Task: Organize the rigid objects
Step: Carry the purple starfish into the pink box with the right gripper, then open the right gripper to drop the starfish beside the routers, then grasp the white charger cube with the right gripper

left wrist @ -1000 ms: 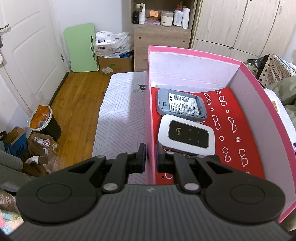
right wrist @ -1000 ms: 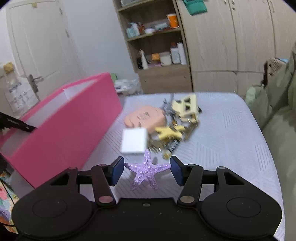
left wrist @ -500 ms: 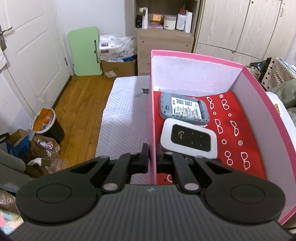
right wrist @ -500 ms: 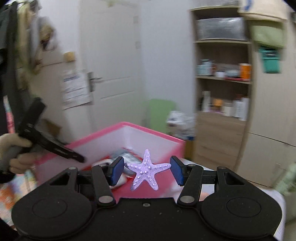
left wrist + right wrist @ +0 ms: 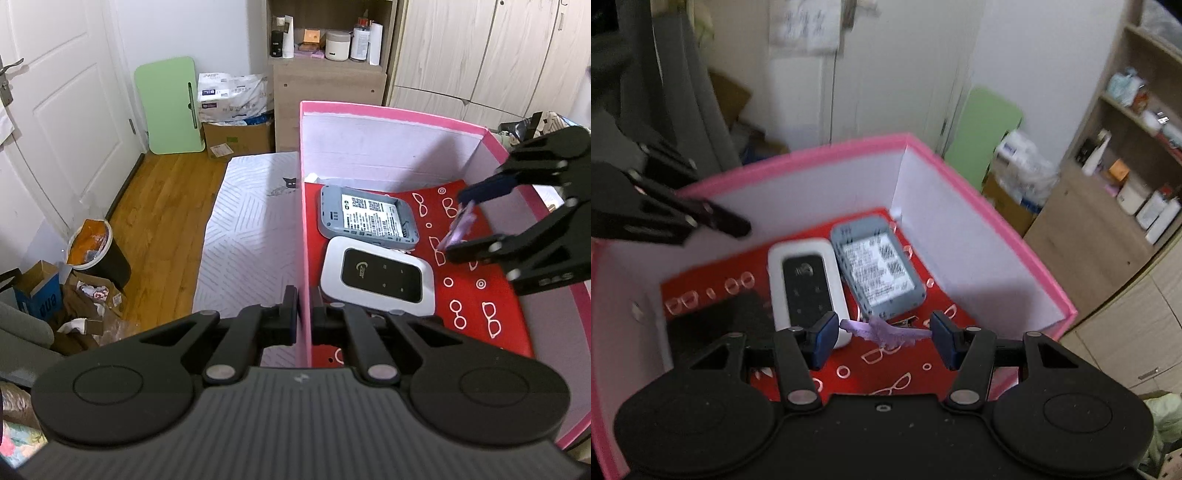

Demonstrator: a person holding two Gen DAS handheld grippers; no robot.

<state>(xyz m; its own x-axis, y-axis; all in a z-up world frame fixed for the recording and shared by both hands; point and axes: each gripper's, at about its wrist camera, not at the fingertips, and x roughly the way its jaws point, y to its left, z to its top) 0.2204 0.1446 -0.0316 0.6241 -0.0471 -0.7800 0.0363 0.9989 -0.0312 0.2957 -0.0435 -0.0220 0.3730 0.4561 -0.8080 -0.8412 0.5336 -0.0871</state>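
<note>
A pink box (image 5: pixel 388 155) with a red floor printed with glasses stands on the bed. Inside lie a grey device with a label (image 5: pixel 369 221) and a white device with a black screen (image 5: pixel 376 278). My left gripper (image 5: pixel 304 321) is shut on the box's left wall. My right gripper (image 5: pixel 457 224) hangs over the box's right side, shut on a purple starfish (image 5: pixel 465 218). In the right wrist view the starfish (image 5: pixel 882 332) spans between the blue pads of my right gripper (image 5: pixel 884 334), above the box (image 5: pixel 960 236), the white device (image 5: pixel 807 284) and the grey device (image 5: pixel 879 273). My left gripper (image 5: pixel 738 225) shows at the far wall.
A white patterned mattress (image 5: pixel 251 229) lies left of the box. Beyond it are a wooden floor, a bin (image 5: pixel 96 251), cardboard boxes, a green board (image 5: pixel 170 107), a shelf unit (image 5: pixel 325 74) and wardrobe doors (image 5: pixel 480 55).
My right gripper has swung with the starfish from the pile on the bed to above the box's inside, rolling as it went. The left gripper has stayed clamped on the wall.
</note>
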